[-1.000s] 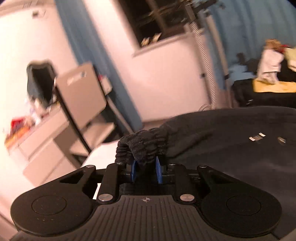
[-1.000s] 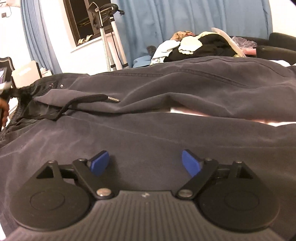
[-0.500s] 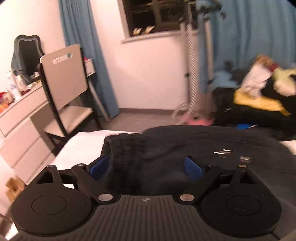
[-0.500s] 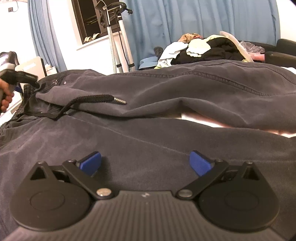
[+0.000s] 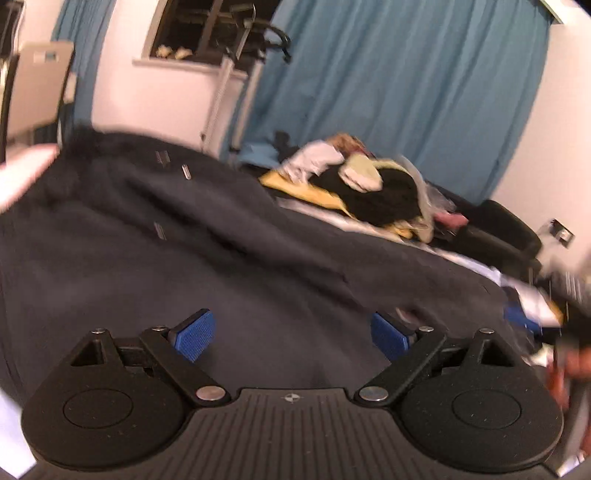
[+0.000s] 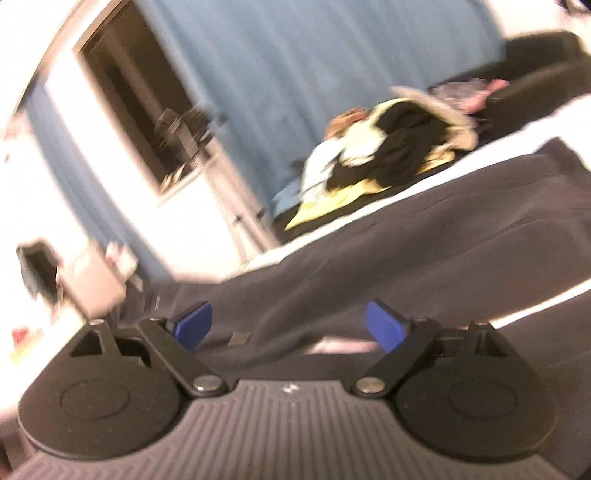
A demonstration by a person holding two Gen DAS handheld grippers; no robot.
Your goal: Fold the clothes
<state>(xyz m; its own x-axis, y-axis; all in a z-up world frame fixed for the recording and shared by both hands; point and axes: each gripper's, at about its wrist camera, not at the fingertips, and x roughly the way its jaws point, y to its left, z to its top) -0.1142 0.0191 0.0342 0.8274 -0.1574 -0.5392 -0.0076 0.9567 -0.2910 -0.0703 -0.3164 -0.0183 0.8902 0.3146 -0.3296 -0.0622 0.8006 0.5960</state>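
Dark trousers (image 5: 221, 266) lie spread across the bed (image 6: 388, 206), seemingly laid flat for folding. Left gripper (image 5: 291, 332) and right gripper (image 6: 288, 321) hover over the cloth, jaws wide, holding nothing. Unsorted clothes pile (image 5: 369, 188) sits beyond.

The trousers (image 5: 229, 266) spread across the bed (image 6: 332, 218), filling the view from nine to three o'clock. Behind them, at one o'clock, a heap of clothes (image 5: 369, 188) lies before the curtain (image 5: 406, 81). The window (image 5: 199, 29) stands at eleven o'clock, the chair (image 5: 33, 85) at ten.
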